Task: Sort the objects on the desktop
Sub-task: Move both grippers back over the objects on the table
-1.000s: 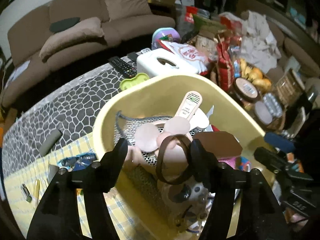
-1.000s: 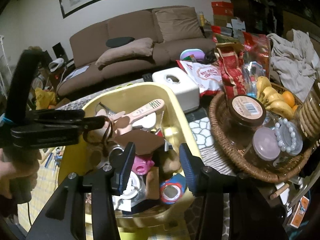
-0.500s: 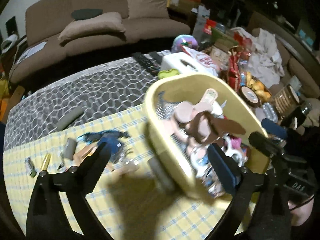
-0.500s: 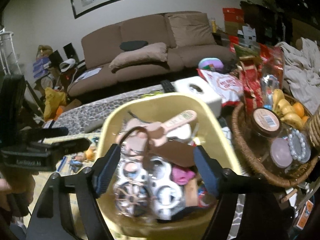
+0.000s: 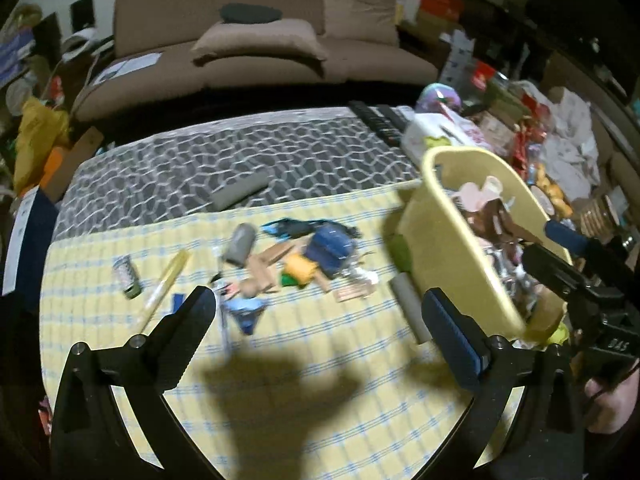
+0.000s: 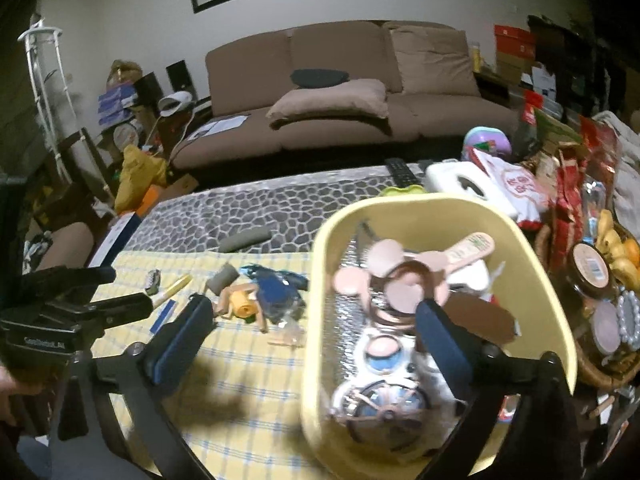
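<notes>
Both grippers are empty, between a drop-off and the next pick. The left gripper (image 5: 318, 312) hangs over the yellow checked cloth (image 5: 320, 360) on the tabletop, its fingers (image 5: 188, 328) opening to their widest with nothing between them. The right gripper (image 6: 308, 334) is beside the yellow bin (image 6: 532, 280), its fingers also opening and clamped on nothing; the right-hand finger only stands in front of the bin's contents.

The bin sits at the cloth's right edge, already well filled: a pink fan (image 6: 400, 276), a brown flap and some round toys lie on top. The unsorted things lie in a loose pile (image 5: 296, 256) on the cloth, left of the bin and just ahead of the left gripper: a grey cylinder (image 5: 240, 244), a blue pouch (image 5: 330, 248), an orange piece, a yellow pen (image 5: 168, 280) and a small tube off to the left. A grey roll (image 5: 410, 308) lies against the bin's near wall.

The next move, as I judge it, is a pick from that pile. The pieces overlap, so it calls for singling out one, probably the grey cylinder or the pen, and lowering the fingers astride it without catching its neighbours.
</notes>
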### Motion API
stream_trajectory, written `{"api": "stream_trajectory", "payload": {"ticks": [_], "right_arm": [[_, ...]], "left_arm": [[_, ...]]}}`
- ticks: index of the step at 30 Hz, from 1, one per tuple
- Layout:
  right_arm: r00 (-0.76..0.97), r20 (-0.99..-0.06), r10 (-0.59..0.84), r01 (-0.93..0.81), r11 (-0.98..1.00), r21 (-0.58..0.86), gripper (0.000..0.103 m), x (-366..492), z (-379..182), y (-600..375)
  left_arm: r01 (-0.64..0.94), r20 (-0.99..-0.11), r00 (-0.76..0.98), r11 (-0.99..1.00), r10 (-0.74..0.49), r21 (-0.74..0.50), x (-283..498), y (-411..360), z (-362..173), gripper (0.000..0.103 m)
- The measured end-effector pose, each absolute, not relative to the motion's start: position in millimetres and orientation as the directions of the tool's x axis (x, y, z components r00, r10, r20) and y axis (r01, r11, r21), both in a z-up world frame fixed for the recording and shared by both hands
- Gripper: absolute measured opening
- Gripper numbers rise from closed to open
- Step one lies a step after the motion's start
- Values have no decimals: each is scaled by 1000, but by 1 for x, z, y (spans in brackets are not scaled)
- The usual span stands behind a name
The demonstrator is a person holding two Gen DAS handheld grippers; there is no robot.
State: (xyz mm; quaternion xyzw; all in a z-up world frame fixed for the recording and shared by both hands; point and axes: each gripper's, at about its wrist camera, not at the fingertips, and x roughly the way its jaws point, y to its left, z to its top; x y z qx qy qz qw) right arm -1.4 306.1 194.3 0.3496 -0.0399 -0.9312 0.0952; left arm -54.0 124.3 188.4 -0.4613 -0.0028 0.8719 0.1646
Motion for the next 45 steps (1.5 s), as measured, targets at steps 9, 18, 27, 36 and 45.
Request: {"api": "stream_trajectory", "payload": {"ticks": [9,18,27,36,45], "right_arm": [[-721,-656,-225,198,-973,115,102,-8,191,264],[-695,-677,-243,251,-964,89,102,-14,181,227],[-644,-722,-253,291,-954,74,102,-31,155,190],[-579,-766,-280,306,-945,115,102,-49,123,165],[-544,-782,-305,277,-945,176,102,-61,99,161]], "left_arm": [[-195,-807,-539,-968,241,-159,-42,60,172,103],[-113,-829,-522,-980,200,-165,-37,6,137,103],[-68,-859,-487,-987,161,-146,-45,-24,83,103],[-67,-852,-491,-983,181,-170,-61,-37,55,103],[-127,-855,-484,-982,187,-142,-80,-15,38,81]]}}
